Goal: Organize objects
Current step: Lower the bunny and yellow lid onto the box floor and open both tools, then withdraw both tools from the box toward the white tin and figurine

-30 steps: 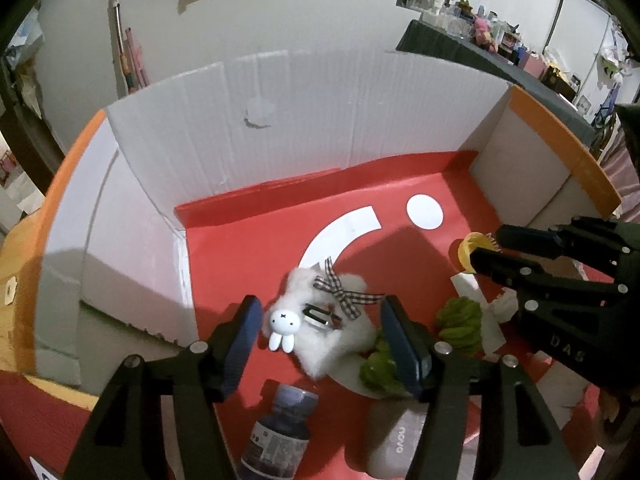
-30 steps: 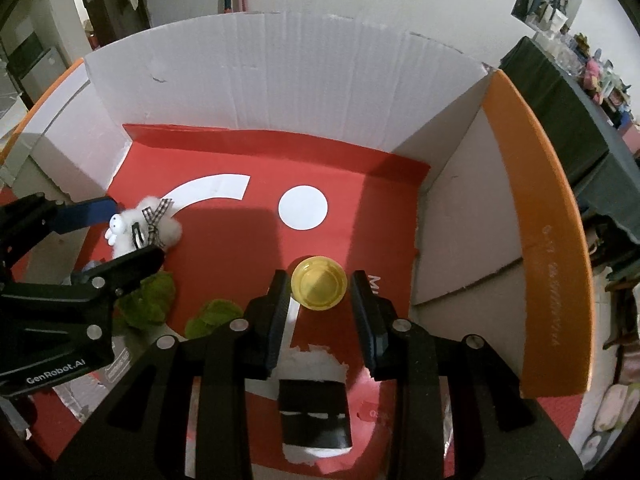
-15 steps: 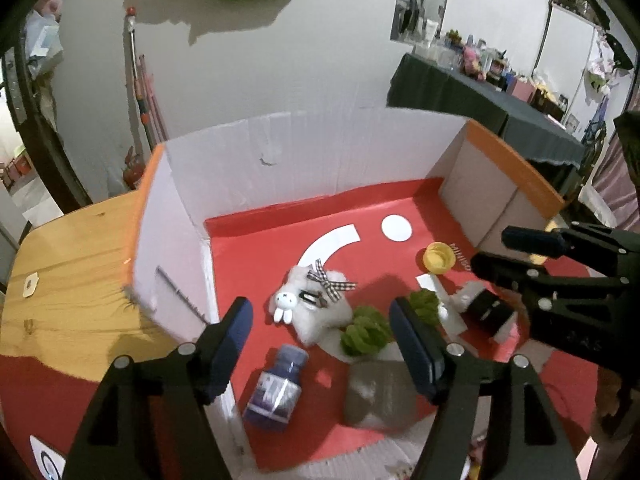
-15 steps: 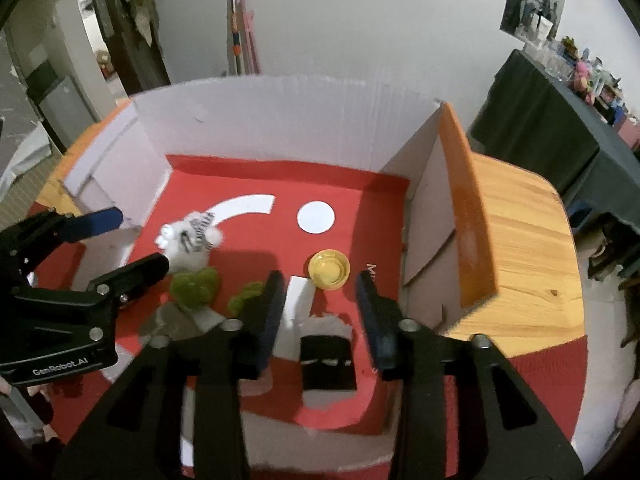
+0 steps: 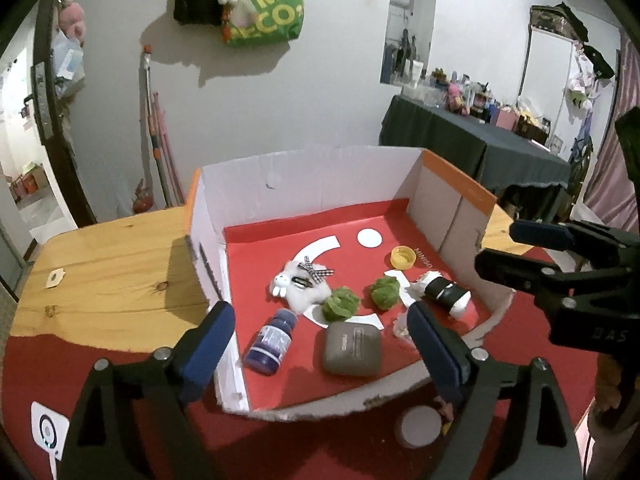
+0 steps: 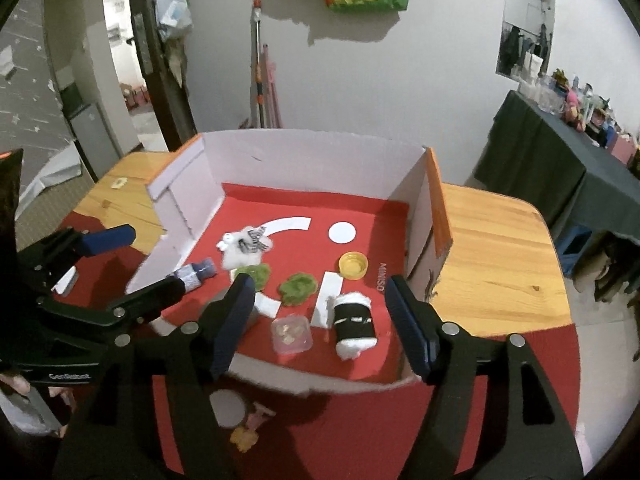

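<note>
Cardboard box holding clutter; left gripper, right gripper both hovering wide, empty. Dark bottle lying at 7 o'clock of box floor, looking light, rigid, slick: pinching mid-body

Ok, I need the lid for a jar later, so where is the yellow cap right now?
The yellow cap lies on the red floor of the cardboard box, near its right wall by the MINISO print, just below the white dot.
</note>
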`<state>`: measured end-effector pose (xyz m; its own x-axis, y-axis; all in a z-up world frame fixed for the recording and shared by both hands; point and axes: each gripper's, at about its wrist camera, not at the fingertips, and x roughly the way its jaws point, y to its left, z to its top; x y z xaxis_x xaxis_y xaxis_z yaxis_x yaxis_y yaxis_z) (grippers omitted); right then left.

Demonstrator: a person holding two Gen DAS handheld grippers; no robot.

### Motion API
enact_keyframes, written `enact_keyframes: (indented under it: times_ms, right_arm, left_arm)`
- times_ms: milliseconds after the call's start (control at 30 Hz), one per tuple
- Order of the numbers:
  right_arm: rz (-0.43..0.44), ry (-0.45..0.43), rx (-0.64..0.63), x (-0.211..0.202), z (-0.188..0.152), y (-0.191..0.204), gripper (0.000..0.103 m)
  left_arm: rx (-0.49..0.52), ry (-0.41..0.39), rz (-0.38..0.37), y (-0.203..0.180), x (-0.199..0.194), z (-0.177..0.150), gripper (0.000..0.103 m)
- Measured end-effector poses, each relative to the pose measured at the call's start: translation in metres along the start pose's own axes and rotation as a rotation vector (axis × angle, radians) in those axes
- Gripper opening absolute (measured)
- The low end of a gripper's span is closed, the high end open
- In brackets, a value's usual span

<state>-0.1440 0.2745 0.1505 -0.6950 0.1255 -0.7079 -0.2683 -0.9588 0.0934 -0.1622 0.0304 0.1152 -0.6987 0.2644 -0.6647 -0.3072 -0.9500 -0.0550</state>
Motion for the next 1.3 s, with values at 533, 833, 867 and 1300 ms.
enact_keyframes:
  times_ms: [533,833,867,1300]
  right_arm:
    - [-0.032,-0.087,0.013,-0.044,-0.065,0.018,0.081]
    - [-0.012,-0.042,0.039,-0.027,-0.107,0.023,0.086]
    - [-0.005,-0.024,0.045,-0.022,-0.112,0.023,0.086]
    - [-0.001,0.128,-0.005,0.024,-0.137,0.037,0.086]
  left_arm:
    - [-0.052,-0.071,0.004,-0.003,-0.043,-0.046,0.101]
    - [-0.087,-0.007,-0.005,-0.002,-0.026,-0.09,0.102]
    - [-0.09,0.004,-0.005,-0.002,-0.023,-0.094,0.102]
    - [-0.113,0.067,-0.001,0.005,-0.008,-0.112,0.102]
